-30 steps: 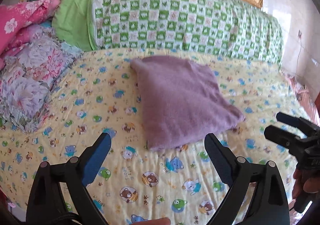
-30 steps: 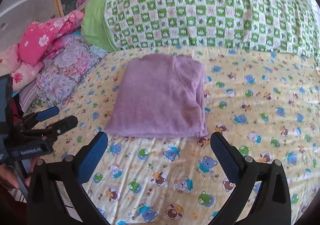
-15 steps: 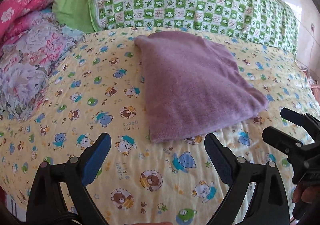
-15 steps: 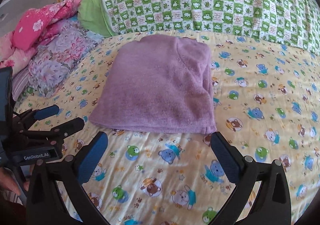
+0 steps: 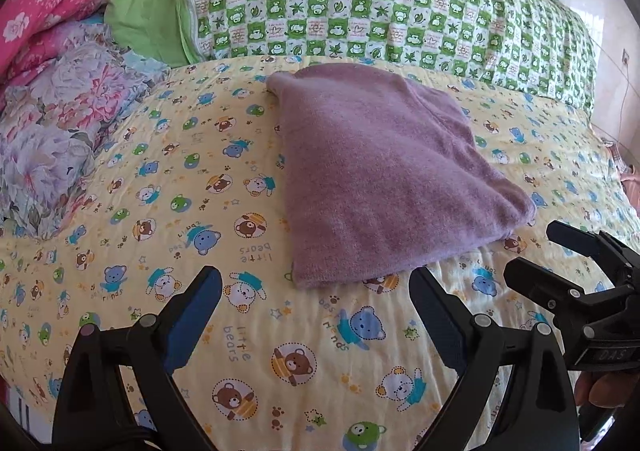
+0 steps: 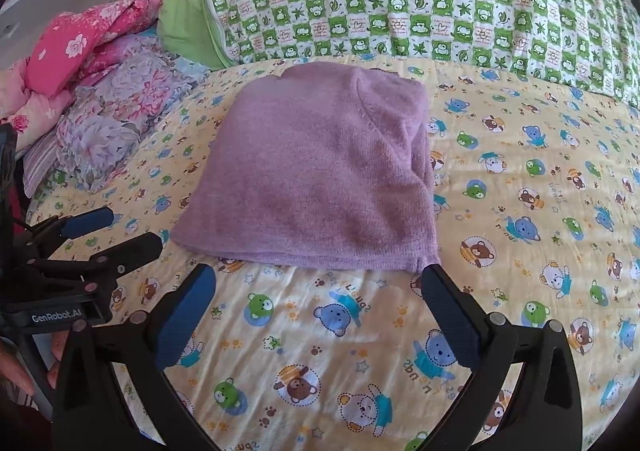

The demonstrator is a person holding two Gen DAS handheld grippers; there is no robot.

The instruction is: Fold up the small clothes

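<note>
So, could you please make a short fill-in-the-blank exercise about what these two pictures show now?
1. The folded sweater has the colour ____.
2. The sweater lies on a yellow sheet printed with little ____.
3. Both the left claw and the right claw are ____, with nothing between the fingers.
4. Behind the sweater lies a pillow with a pattern of white and ____ squares.

Missing words: purple; bears; open; green

purple knit garment (image 6: pixel 320 175), folded, lying flat
</note>
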